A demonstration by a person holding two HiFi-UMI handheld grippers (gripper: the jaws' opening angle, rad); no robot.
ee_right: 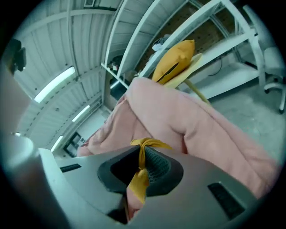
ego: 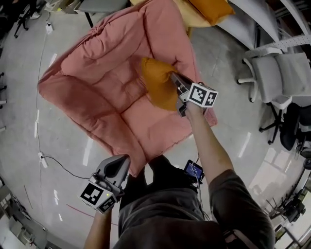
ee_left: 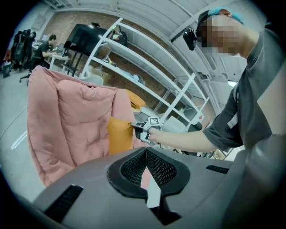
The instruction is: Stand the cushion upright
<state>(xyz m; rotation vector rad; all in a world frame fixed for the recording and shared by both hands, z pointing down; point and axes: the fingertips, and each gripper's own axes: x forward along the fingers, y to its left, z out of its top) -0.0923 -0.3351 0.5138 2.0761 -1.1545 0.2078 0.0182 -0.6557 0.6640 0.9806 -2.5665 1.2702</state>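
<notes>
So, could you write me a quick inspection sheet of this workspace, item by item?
Surface: grey polished floor.
Job's things: orange cushion sits upright against the pink quilted floor chair.
Clutter: a second orange cushion beyond the floor chair.
Grippers: right gripper shut on a corner of the orange cushion; left gripper shut with nothing between its jaws, held low by the person's waist.
Cables: one thin cable on the floor to the left.
Surroundings: grey office chair at the right, white shelving behind.
</notes>
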